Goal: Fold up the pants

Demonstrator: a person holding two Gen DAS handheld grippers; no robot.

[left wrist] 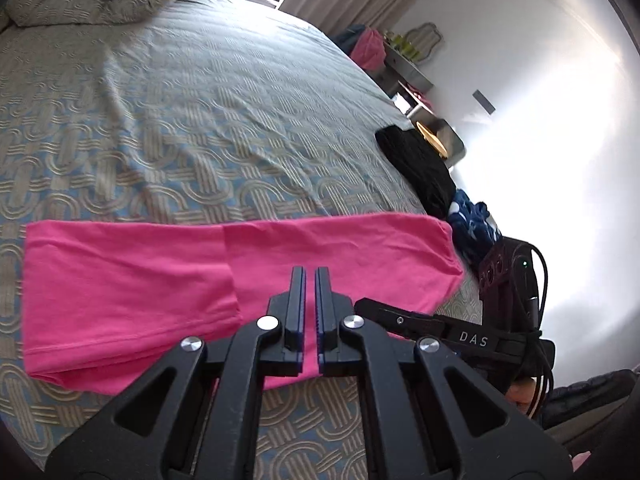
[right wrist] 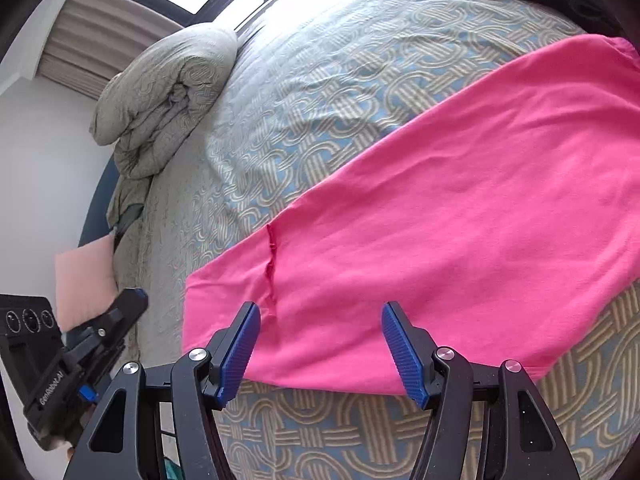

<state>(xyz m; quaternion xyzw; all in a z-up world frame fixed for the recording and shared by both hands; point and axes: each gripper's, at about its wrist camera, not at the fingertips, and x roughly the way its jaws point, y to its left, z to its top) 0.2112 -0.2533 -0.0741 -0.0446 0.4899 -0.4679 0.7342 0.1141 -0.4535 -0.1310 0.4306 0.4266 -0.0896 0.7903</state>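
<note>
Pants: bright pink soft cotton pants (left wrist: pixel 132 280), lying folded lengthwise along near edge of patterned blue-beige bed (left wrist: pixel 200 120) | left gripper (left wrist: pixel 310 276) fingers pressed together, empty; right gripper (right wrist: pixel 318 320) fingers spread, empty | risk: pinching only the top layer skews the fold, or snags the bedspread.

The left gripper (left wrist: pixel 310 276) is matte black, with angular linkage arms pierced by triangular cut-outs and joined by round silver screws. Its two slim fingers carry blue ribbed pads (left wrist: pixel 318 300) on their inner faces. The right gripper (right wrist: pixel 320 328) is built the same, its pads (right wrist: pixel 404 356) broad, blue and finely ridged. A black camera block with three round lenses, white lettering and looped black cables sits on each handle.
</note>
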